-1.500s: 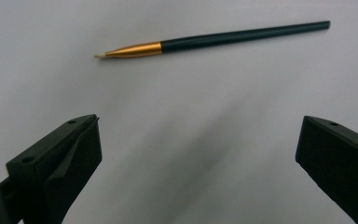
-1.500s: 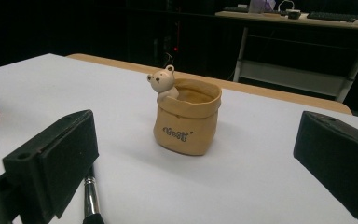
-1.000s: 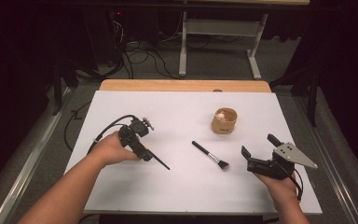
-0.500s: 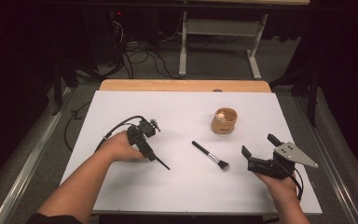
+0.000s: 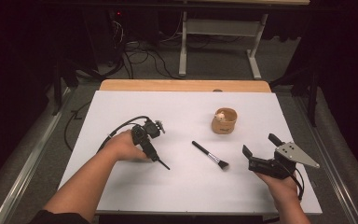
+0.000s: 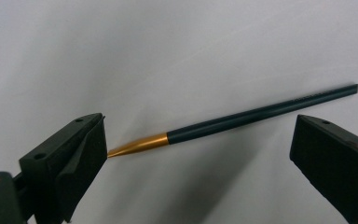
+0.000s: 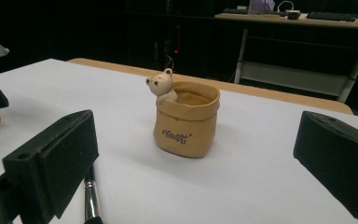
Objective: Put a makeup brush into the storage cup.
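A slim dark teal stick [image 6: 261,112] with a gold tapered end lies flat on the white table. My left gripper [image 6: 200,145] hangs open just above it, one jaw off each end, touching nothing. In the high view the left gripper [image 5: 145,136] is tipped down at the table's left, and the stick [image 5: 164,164] pokes out from under it. A black makeup brush [image 5: 209,155] lies at the middle. My right gripper [image 5: 260,145] stands open at the right and holds nothing. A tan sack-shaped cup [image 7: 186,122] with a small bear on its rim stands ahead of the right gripper.
The white table top [image 5: 177,107] has a wooden strip [image 5: 182,85] along its far edge. A desk frame [image 5: 223,28] and cables stand on the dark floor behind. In the right gripper view the makeup brush [image 7: 91,200] lies by the left jaw.
My left gripper has shifted a little to the right and away over the stick, and the forearm has swung with it. The right gripper has not moved.
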Action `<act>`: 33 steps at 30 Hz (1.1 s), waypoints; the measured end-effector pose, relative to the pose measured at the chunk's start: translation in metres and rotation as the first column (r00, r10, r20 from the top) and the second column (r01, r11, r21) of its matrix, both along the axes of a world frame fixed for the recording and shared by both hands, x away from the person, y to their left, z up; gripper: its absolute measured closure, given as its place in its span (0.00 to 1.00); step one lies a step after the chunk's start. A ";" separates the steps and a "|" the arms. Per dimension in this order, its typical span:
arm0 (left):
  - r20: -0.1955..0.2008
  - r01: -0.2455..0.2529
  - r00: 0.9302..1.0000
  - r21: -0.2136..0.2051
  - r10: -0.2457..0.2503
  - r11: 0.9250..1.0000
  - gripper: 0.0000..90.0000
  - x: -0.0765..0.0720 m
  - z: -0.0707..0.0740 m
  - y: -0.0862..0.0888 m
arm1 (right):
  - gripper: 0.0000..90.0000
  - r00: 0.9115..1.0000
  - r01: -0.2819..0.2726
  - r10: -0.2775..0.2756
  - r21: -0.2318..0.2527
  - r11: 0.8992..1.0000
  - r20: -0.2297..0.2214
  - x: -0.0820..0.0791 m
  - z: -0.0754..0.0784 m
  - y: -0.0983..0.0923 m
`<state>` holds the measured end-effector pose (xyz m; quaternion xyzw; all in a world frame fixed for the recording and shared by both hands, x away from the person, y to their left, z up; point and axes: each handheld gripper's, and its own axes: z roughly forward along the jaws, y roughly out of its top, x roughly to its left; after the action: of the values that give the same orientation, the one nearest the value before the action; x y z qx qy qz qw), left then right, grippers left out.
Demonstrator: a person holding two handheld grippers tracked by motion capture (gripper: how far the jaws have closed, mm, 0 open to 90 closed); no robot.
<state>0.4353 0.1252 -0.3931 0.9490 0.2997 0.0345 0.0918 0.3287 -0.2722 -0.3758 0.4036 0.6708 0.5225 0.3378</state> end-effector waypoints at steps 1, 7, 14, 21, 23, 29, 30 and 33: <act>-0.002 0.008 1.000 0.018 -0.008 1.000 0.05 0.000 -0.003 0.000 | 0.01 1.000 0.004 -0.004 0.003 1.000 -0.002 0.000 0.000 -0.001; -0.009 0.030 1.000 0.039 -0.030 0.999 0.05 -0.001 -0.008 -0.004 | 0.01 1.000 0.005 -0.005 0.008 1.000 0.001 -0.001 0.001 -0.003; -0.028 0.041 0.999 0.064 -0.040 0.997 0.08 0.001 -0.014 -0.004 | 0.01 1.000 0.004 -0.004 0.011 1.000 -0.002 -0.001 0.001 -0.003; -0.048 0.046 0.998 0.038 -0.044 0.998 0.13 0.002 -0.015 -0.002 | 0.01 1.000 0.006 -0.006 0.015 1.000 -0.002 -0.001 0.001 -0.004; -0.048 0.039 0.998 0.034 -0.038 0.999 0.16 0.002 -0.014 -0.001 | 0.01 1.000 0.007 -0.007 0.017 1.000 -0.002 -0.001 0.001 -0.003; -0.036 0.020 0.999 0.012 -0.019 1.000 0.37 0.006 -0.009 0.008 | 0.01 1.000 0.004 -0.004 0.012 1.000 0.004 -0.001 0.001 -0.003; -0.032 0.019 0.999 0.009 -0.018 1.000 0.42 0.006 -0.008 0.009 | 0.01 1.000 0.006 -0.006 0.012 1.000 0.005 -0.001 0.001 -0.003; -0.031 0.027 0.999 0.006 -0.026 1.000 0.53 0.006 -0.007 0.012 | 0.01 1.000 0.010 -0.011 0.015 1.000 0.002 -0.002 0.001 -0.004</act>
<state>0.4412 0.1376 -0.3996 0.9536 0.2884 0.0196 0.0847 0.3272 -0.2757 -0.3744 0.4090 0.6644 0.5262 0.3382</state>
